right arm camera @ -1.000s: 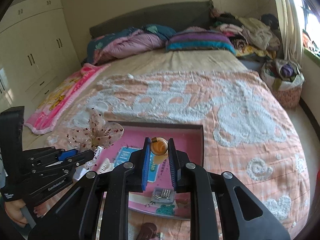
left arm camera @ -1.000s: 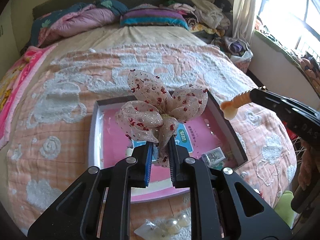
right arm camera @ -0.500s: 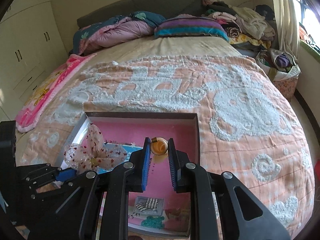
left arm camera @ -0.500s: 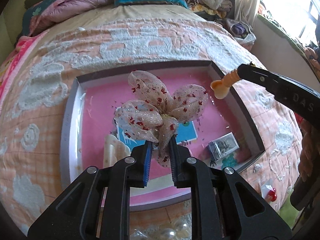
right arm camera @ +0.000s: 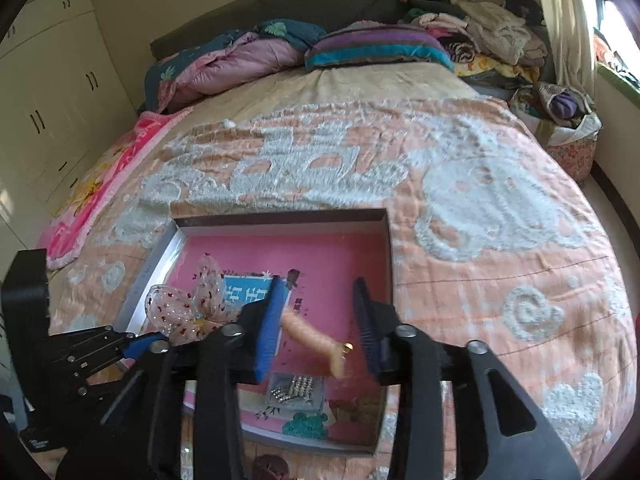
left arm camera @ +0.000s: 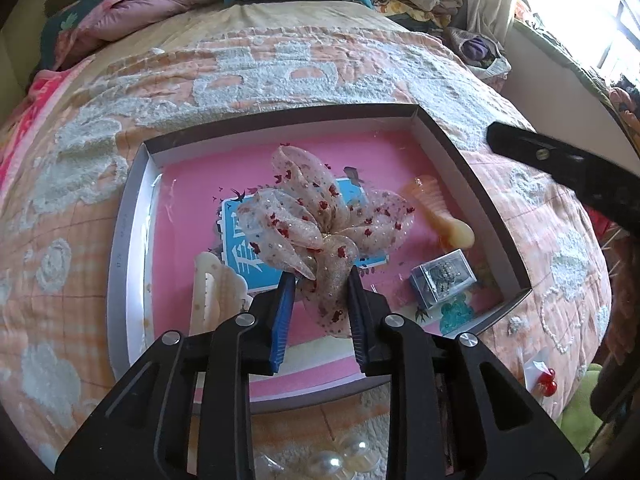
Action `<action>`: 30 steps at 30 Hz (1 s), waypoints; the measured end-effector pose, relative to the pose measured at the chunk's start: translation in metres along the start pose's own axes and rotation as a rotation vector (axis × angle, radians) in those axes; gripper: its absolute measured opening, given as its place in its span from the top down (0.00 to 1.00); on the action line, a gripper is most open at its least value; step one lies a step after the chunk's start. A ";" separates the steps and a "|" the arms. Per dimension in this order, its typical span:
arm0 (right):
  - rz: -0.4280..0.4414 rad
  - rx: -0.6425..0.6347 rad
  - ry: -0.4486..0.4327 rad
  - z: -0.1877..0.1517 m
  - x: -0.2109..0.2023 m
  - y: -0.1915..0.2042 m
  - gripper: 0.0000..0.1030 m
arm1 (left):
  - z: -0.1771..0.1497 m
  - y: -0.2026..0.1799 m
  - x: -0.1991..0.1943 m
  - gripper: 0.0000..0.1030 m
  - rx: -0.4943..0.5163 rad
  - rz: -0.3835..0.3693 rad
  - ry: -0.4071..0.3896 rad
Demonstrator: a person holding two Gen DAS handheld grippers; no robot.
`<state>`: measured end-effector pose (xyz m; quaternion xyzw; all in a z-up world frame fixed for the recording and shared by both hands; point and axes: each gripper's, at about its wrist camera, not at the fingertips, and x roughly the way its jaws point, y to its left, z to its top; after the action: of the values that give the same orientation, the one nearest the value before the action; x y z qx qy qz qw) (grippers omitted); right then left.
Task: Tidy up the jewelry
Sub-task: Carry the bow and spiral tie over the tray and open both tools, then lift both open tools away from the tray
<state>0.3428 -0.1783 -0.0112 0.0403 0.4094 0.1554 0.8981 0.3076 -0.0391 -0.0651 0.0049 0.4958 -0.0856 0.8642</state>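
Opening, the left gripper point(left arm camera: 320, 284) has the gauze bow point(left arm camera: 320, 220) between its jaws over the pink-lined box point(left arm camera: 472, 184). Right gripper point(right arm camera: 320, 312) opening, peach clip point(right arm camera: 310, 334) loose inside. Blue card's writing unreadable; only the left view shows pearls point(left arm camera: 340, 458).

Inside the shallow box point(left arm camera: 472, 168) the far pink floor lies free. The middle is taken by the gauze bow point(left arm camera: 320, 224), the right side by the peach hair clip point(left arm camera: 436, 212) and a small clear case point(left arm camera: 444, 276), the left by a cream claw clip point(left arm camera: 212, 284).
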 end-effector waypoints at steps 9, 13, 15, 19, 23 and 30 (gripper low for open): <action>-0.008 0.007 -0.081 -0.001 -0.057 -0.001 0.35 | 0.001 0.001 -0.018 0.70 0.000 0.016 -0.021; -0.001 -0.006 -0.111 -0.005 -0.080 0.000 0.25 | 0.001 -0.001 -0.034 0.59 -0.013 0.026 -0.045; -0.001 -0.014 -0.125 -0.006 -0.090 0.001 0.22 | 0.002 -0.003 -0.043 0.56 -0.009 0.032 -0.060; 0.006 -0.015 -0.163 -0.009 -0.114 0.001 0.15 | 0.002 -0.003 -0.067 0.42 -0.035 0.035 -0.097; 0.022 -0.009 -0.216 -0.012 -0.141 0.001 0.10 | 0.000 -0.005 -0.092 0.26 -0.040 0.060 -0.145; 0.038 -0.025 -0.274 -0.016 -0.179 0.006 0.07 | -0.007 -0.014 -0.136 0.12 -0.040 0.075 -0.222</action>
<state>0.2190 -0.2292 0.1088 0.0577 0.2801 0.1704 0.9430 0.2324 -0.0324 0.0491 -0.0032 0.3982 -0.0435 0.9163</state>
